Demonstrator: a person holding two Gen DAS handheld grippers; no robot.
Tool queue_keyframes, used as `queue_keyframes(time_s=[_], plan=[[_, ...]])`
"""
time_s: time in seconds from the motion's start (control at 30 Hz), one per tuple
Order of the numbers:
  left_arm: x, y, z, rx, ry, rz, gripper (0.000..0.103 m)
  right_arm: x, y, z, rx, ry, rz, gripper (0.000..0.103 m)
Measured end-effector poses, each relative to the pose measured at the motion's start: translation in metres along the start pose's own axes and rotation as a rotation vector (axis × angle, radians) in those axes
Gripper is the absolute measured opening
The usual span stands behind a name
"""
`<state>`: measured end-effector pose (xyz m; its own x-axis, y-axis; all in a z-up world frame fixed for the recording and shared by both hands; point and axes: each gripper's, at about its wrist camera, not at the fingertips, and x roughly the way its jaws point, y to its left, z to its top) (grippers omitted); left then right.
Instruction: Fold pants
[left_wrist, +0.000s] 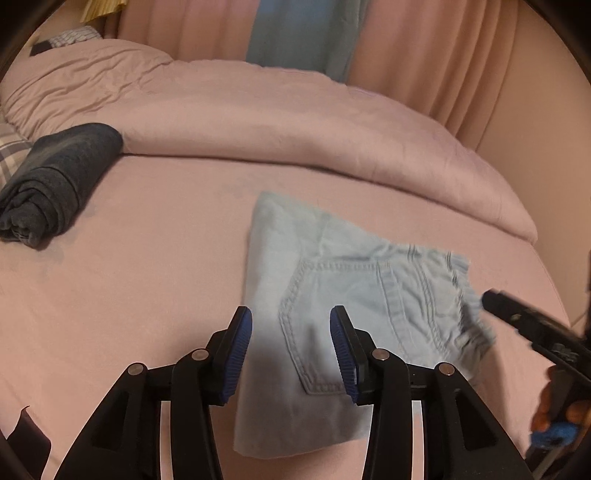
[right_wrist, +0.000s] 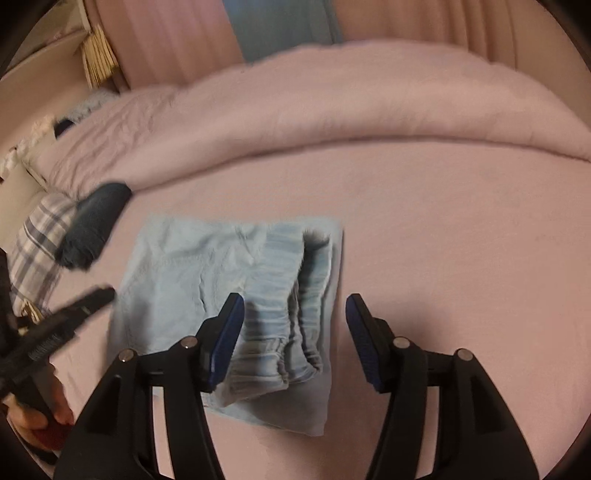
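Light blue denim pants (left_wrist: 332, 314) lie folded into a compact, roughly rectangular bundle on the pink bed sheet (left_wrist: 129, 277), soft flat fabric with few creases. Left wrist view shows the back pocket with double stitching and a gathered waistband edge at the right. Right wrist view shows the same pants (right_wrist: 229, 295) from the other side: stacked ruched waistband layers, pale smooth panel at left.

Left gripper (left_wrist: 291, 350): black plastic arms, ribbed blue pads, jaws spread, nothing pinched, pants just beyond the tips. Right gripper (right_wrist: 295, 339): same build, jaws spread wider, empty, left pad over the waistband.

A rolled dark grey towel (left_wrist: 55, 184), nubby texture, sits well apart at left. A puffy pink duvet (left_wrist: 277, 129) lies behind. Pleated pink curtains (left_wrist: 424, 55) hang at back.

Only the right view shows the plaid pillow (right_wrist: 37, 240) clearly. Each view catches the other gripper at its edge, held by a hand (right_wrist: 33, 417).
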<state>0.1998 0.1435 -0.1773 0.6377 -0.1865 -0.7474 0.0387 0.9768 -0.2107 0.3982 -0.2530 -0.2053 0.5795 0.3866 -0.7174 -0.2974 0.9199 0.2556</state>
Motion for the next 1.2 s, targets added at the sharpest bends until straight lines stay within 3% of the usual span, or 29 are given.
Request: queue_keyframes(time_s=[0.07, 0.17, 0.23, 0.33, 0.5, 0.53, 0.57, 0.63, 0.83, 1.2], plan=[[0.012, -0.004, -0.003, 0.017, 0.037, 0.032, 0.043, -0.006, 0.011, -0.004, -0.058, -0.013, 0.027, 0.056], [0.036, -0.01, -0.011, 0.054, 0.119, 0.109, 0.045, 0.015, 0.029, -0.021, -0.193, 0.086, -0.005, 0.044], [0.036, -0.011, -0.012, 0.069, 0.111, 0.122, 0.045, 0.034, 0.034, -0.033, -0.261, 0.133, -0.071, 0.044], [0.02, -0.016, -0.006, 0.081, 0.114, 0.127, 0.045, 0.038, 0.032, -0.029, -0.255, 0.155, -0.064, 0.044], [-0.042, -0.024, 0.009, 0.072, 0.049, 0.156, 0.046, -0.01, 0.044, -0.01, -0.24, 0.114, -0.034, 0.044], [-0.054, -0.026, 0.012, 0.072, 0.037, 0.16, 0.054, -0.021, 0.048, -0.007, -0.243, 0.109, -0.039, 0.045], [-0.071, -0.03, 0.015, 0.075, 0.022, 0.175, 0.069, -0.034, 0.053, -0.004, -0.248, 0.107, -0.048, 0.048], [-0.095, -0.034, 0.018, 0.07, -0.009, 0.201, 0.083, -0.056, 0.061, -0.004, -0.26, 0.102, -0.063, 0.05], [-0.145, -0.037, 0.023, -0.014, -0.015, 0.198, 0.084, -0.115, 0.074, -0.004, -0.256, 0.09, -0.055, 0.054], [-0.186, -0.06, 0.016, 0.031, -0.011, 0.265, 0.084, -0.166, 0.085, -0.01, -0.286, 0.045, -0.024, 0.055]])
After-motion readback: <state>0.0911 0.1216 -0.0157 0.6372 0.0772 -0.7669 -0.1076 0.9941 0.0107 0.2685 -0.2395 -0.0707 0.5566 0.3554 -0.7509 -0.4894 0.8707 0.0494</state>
